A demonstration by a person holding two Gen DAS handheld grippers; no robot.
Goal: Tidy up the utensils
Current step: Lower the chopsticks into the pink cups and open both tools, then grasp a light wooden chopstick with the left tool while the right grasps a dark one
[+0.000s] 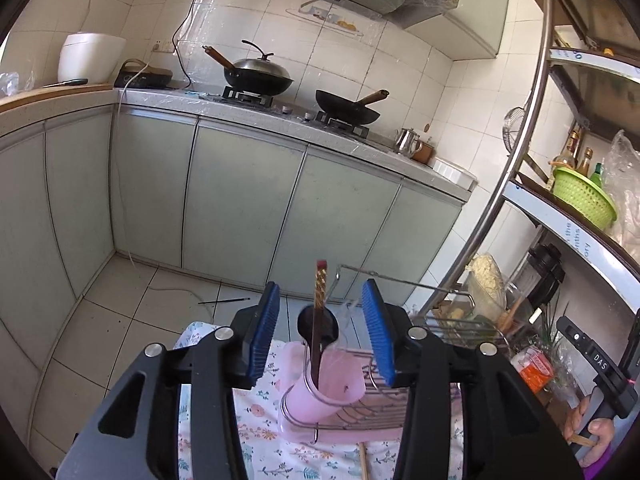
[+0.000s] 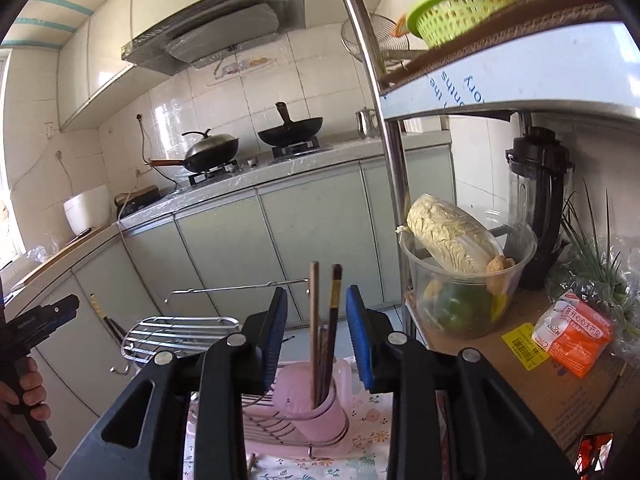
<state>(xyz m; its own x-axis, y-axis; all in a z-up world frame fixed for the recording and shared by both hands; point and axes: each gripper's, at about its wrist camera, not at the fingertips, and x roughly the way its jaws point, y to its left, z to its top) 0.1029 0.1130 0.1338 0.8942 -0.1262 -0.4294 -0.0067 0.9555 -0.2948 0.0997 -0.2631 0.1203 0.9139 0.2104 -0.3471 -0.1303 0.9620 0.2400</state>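
Pink cup (image 1: 320,396), floral cloth (image 1: 256,432), gold-patterned chopstick (image 1: 320,288), green basket (image 1: 584,200)

Both the left gripper (image 1: 320,328) and the right gripper (image 2: 316,334) have black angular bodies, ribbed blue pads and silver round screws (two per side); a purple sleeve (image 2: 18,462) shows at seven o'clock.
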